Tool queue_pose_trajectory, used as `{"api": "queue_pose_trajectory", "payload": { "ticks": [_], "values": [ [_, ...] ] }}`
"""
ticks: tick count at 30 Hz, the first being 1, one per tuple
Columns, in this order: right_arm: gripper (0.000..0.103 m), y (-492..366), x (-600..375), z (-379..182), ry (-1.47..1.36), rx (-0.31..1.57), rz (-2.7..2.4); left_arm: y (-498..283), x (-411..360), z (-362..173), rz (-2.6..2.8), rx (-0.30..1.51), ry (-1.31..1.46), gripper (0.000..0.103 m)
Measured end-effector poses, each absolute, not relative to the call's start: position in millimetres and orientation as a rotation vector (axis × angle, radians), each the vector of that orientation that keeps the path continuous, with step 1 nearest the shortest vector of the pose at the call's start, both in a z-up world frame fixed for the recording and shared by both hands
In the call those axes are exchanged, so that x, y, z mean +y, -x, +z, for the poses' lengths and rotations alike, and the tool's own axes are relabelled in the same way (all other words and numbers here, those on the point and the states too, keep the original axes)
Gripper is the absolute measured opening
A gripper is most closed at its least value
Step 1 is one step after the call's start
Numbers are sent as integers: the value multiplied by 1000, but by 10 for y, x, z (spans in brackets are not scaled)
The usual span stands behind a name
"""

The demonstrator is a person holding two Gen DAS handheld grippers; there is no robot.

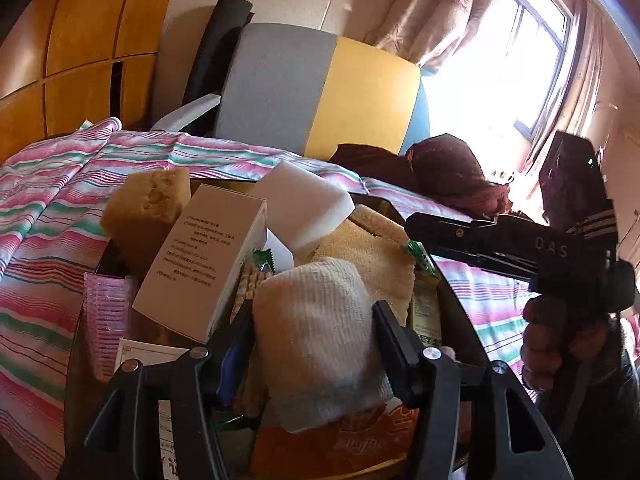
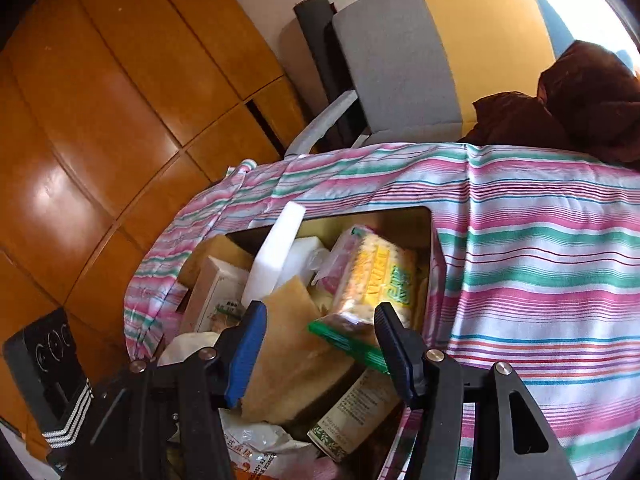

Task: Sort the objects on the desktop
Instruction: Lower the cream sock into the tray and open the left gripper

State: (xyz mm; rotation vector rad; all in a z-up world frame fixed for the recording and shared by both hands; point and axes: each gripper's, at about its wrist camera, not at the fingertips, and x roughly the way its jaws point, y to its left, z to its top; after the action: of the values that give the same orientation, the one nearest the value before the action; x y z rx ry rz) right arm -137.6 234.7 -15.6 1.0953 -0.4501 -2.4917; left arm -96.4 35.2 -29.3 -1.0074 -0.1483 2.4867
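Note:
A dark box (image 1: 400, 208) on the striped cloth is piled with objects. My left gripper (image 1: 314, 328) is shut on a white woven cloth (image 1: 316, 320) that fills the gap between both fingers, just above the pile. Under and behind the woven cloth lie a white carton (image 1: 204, 256), a yellow sponge (image 1: 148, 204), a white foam block (image 1: 304, 200) and a beige towel (image 1: 360, 256). My right gripper (image 2: 320, 336) hangs open over a tan sponge (image 2: 292, 360), which touches only its left pad. A cracker pack (image 2: 372, 280) lies just beyond. The right gripper (image 1: 440, 236) also shows from the side.
A pink-green striped cloth (image 2: 540, 260) covers the surface around the box. Behind stands a grey-yellow chair (image 1: 320, 92) and a brown garment (image 1: 448, 172). A pink comb (image 1: 106, 320) and an orange packet (image 1: 340, 440) lie in the box. Wooden cabinets (image 2: 120, 100) lie left.

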Motion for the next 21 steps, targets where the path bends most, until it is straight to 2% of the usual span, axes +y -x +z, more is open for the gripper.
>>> {"api": "queue_pose_trajectory", "payload": {
  "ticks": [11, 21],
  "values": [
    [58, 910, 2268, -65, -992, -302, -2525, 766, 13, -74, 2536, -310, 925, 59],
    [58, 337, 1885, -100, -923, -79, -2466, 459, -358, -131, 2674, -226, 964, 59]
  ]
}}
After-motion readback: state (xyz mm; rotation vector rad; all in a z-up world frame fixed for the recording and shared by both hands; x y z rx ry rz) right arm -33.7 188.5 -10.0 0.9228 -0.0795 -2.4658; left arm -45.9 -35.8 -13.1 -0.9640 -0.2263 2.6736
